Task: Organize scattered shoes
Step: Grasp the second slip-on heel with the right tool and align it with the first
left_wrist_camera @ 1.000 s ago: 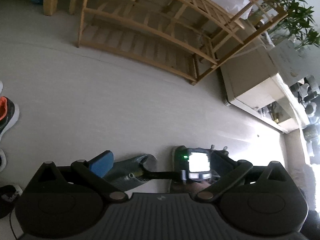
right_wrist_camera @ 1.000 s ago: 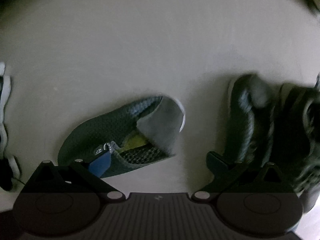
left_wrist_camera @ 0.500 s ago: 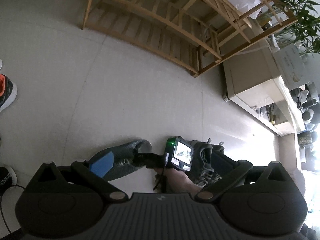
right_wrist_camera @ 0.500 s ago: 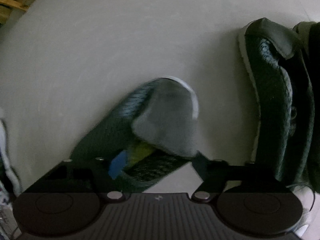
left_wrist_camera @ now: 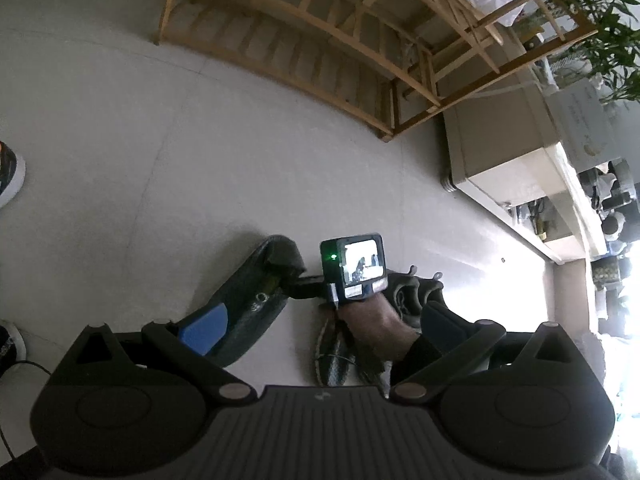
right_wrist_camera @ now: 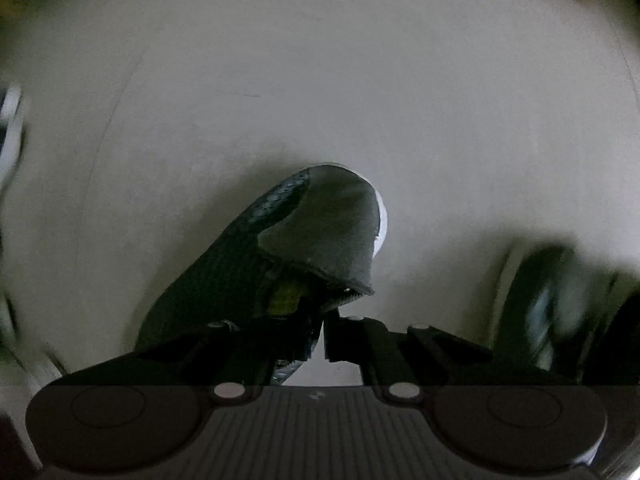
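A dark grey mesh shoe (right_wrist_camera: 280, 248) with a yellow insole lies on the pale floor. My right gripper (right_wrist_camera: 316, 336) points straight down at its heel opening. Its jaws are closing, and the pads pinch the shoe's side wall between them. In the left wrist view the same shoe (left_wrist_camera: 248, 284) lies low at centre left, with the right gripper (left_wrist_camera: 296, 286) clamped at its collar and a hand (left_wrist_camera: 376, 324) behind it. My left gripper (left_wrist_camera: 320, 320) hovers open above the floor, its blue-padded finger (left_wrist_camera: 202, 324) over the shoe's toe, holding nothing.
An empty wooden shoe rack (left_wrist_camera: 320, 40) stands at the back. Dark laced shoes (left_wrist_camera: 412, 292) and a striped sole (left_wrist_camera: 332, 356) lie right of the held shoe. An orange-and-black sneaker (left_wrist_camera: 8, 176) sits at the left edge. A beige cabinet (left_wrist_camera: 500, 148) and plants fill the right.
The right gripper slid over the grey shoe's heel opening, rolled, and went from wide open to closed on the shoe's side wall. The left view tilted slightly.
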